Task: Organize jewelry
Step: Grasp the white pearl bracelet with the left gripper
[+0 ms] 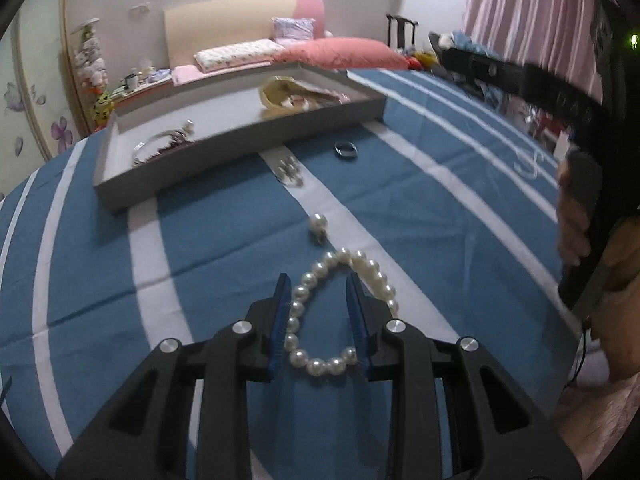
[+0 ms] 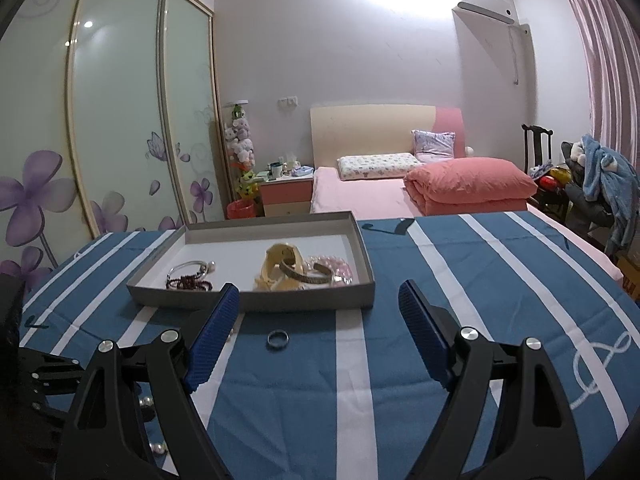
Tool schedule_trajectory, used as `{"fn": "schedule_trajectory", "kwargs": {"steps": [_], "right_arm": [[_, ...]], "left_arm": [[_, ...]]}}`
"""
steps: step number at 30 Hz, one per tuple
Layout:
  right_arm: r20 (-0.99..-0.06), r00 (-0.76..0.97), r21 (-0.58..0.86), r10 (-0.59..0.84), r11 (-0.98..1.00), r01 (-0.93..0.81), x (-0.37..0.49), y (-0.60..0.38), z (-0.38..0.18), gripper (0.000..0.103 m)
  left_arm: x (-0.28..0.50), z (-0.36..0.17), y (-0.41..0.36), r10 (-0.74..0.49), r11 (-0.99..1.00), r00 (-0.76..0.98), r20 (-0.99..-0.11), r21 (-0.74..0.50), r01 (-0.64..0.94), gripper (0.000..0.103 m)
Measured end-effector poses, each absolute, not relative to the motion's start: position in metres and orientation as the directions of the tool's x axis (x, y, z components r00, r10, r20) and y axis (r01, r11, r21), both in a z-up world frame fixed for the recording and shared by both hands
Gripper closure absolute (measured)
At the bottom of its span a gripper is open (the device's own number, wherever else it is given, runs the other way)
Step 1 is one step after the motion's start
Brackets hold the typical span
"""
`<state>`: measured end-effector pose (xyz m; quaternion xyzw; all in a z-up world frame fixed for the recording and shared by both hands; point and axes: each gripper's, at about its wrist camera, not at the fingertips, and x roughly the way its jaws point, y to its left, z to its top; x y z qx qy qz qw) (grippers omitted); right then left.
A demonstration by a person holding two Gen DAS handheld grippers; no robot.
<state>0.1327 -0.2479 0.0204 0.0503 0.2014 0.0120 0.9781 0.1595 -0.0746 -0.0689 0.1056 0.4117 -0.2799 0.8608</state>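
Hovering over the pearl bracelet (image 1: 340,308), the left gripper (image 1: 320,312) has its jaws parted a little, one blue pad inside the loop and the other just outside its left side, neither pressing on a bead. The bracelet lies flat on the blue striped cloth (image 1: 224,240). To grip well, I judge it best to lower until both pads straddle one run of beads, then close slowly so the round pearls do not squirt out. Beyond it lie a loose pearl piece (image 1: 318,225), small earrings (image 1: 289,171) and a dark ring (image 1: 345,149). The right gripper (image 2: 318,332) hangs wide open and empty, near that ring. Farthest, the grey tray (image 1: 240,148) already holds bangles, so the lift should clear its near wall.
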Motion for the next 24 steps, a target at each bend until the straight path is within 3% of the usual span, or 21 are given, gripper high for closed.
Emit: {"fn": "schedule_trajectory", "kwargs": {"steps": [7,11,14,24], "right_arm": [[-0.403,0.914,0.122,0.039,0.992,0.012,0.127,-0.254,0.014,0.022],[-0.412,0.910,0.129,0.045,0.992,0.009,0.128,-0.255,0.011,0.022],[-0.415,0.908,0.128,0.050,0.992,0.004,0.127,-0.255,0.010,0.022],[-0.516,0.852,0.088,0.082,0.995,-0.043,0.146,-0.245,-0.005,0.024]], "left_arm": [[0.160,-0.073,-0.076,-0.371,0.808,0.493,-0.787,-0.012,0.588,0.075],[0.159,-0.071,-0.084,-0.353,0.799,0.500,-0.791,0.024,0.601,0.091],[0.157,-0.072,-0.090,-0.326,0.795,0.522,-0.788,0.070,0.602,0.092],[0.205,-0.069,-0.033,-0.144,0.930,0.605,-0.783,0.102,0.353,0.093]]}}
